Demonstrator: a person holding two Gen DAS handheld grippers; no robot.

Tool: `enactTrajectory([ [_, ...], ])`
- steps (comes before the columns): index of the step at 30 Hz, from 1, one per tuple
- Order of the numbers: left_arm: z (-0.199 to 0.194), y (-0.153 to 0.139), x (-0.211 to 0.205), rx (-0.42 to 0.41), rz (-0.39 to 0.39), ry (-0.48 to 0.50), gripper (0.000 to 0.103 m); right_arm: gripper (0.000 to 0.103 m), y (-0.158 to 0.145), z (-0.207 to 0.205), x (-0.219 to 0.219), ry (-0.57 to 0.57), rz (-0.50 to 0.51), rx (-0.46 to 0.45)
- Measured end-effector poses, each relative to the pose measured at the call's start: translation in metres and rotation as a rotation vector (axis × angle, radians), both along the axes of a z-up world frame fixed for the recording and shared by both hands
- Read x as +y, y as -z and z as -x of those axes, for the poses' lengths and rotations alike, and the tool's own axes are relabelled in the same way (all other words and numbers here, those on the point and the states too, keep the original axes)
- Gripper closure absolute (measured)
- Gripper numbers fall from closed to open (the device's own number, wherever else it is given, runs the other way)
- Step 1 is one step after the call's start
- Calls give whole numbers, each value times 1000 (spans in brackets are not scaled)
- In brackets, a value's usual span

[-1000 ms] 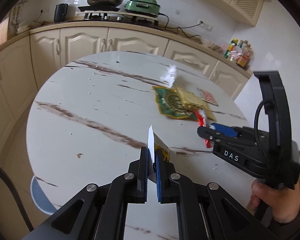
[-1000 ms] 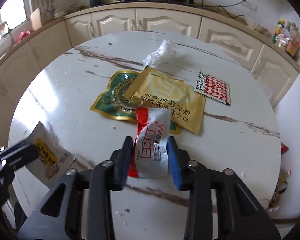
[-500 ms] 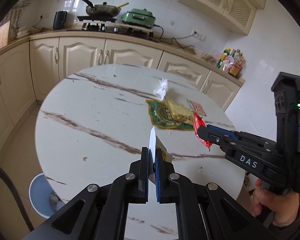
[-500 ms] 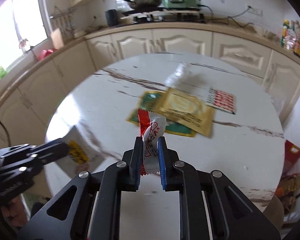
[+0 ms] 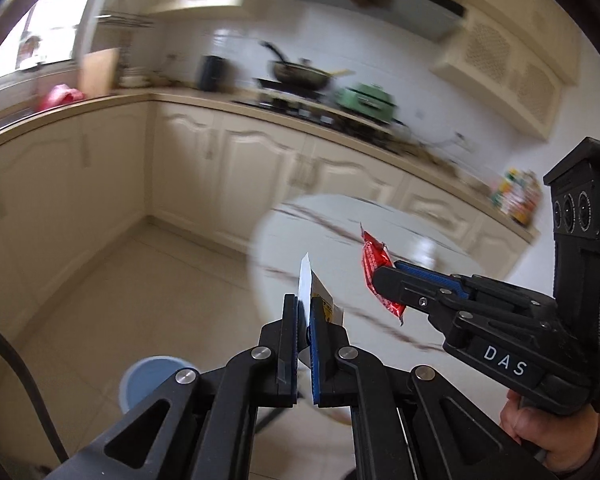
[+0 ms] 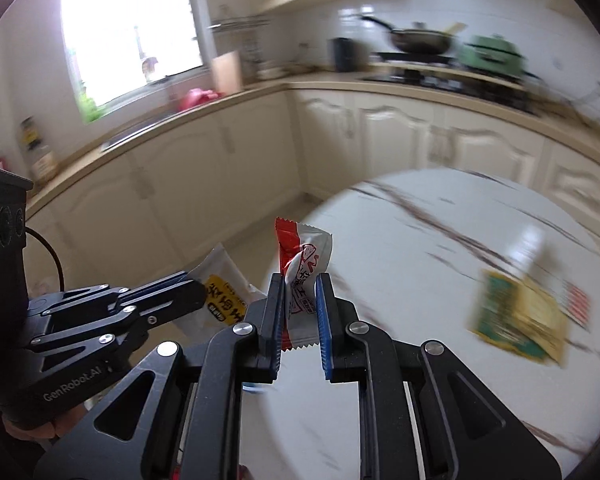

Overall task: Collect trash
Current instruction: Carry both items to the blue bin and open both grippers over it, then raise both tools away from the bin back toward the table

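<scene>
Left gripper [image 5: 305,316]: jaws clenched on a white-and-yellow packet [image 5: 309,285], held edge-on and upright, protruding above and ahead of the jaws. Same packet [image 6: 225,293] seen flat from the right wrist view, yellow label with dark print just ahead of the left jaws, left gripper [image 6: 194,290] entering from the left of the right jaws.

Right gripper [image 6: 298,312]: jaws clenched on a red-and-white wrapper [image 6: 302,280], standing upright between the blue pads, top end rising above the jaws, serrated bottom edge hanging below the grip line. From the left wrist view, right gripper [image 5: 384,274] to the right of the left jaws, red wrapper [image 5: 376,270] sticking out ahead of its tips, both ends free.

Both held items lifted clear of the tabletop [image 6: 420,248]; round white marble-pattern tabletop [image 5: 332,220] ahead of and to the right of both pairs of jaws. Green-and-gold packets [image 6: 520,316] lying flat on the tabletop, well to the right of the right jaws, blurred; a red-and-white checked sachet [image 6: 578,304] just beyond them.

Blue bin [image 5: 152,380] on the floor, below and left of the left jaws, partly hidden by the gripper linkage. Kitchen cabinets [image 5: 228,172] in the background, blurred.
</scene>
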State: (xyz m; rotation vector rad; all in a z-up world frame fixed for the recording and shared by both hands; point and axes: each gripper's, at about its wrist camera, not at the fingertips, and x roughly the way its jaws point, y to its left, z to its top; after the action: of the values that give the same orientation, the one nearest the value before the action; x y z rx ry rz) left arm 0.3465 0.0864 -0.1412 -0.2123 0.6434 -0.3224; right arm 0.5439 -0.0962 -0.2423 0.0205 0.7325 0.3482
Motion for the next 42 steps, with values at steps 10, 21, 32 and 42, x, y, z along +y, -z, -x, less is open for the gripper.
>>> enactTrajectory([
  [10, -15, 63, 135, 161, -5, -256, 102, 87, 84, -74, 153, -219, 35, 130],
  [21, -98, 147, 169, 364, -7, -282, 102, 80, 229, -148, 216, -240, 113, 351],
  [32, -206, 217, 156, 490, -41, -278, 101, 61, 280, -182, 191, -145, 132, 415],
  [42, -233, 217, 137, 473, -73, -330, 53, 51, 252, -184, 178, -75, 123, 370],
])
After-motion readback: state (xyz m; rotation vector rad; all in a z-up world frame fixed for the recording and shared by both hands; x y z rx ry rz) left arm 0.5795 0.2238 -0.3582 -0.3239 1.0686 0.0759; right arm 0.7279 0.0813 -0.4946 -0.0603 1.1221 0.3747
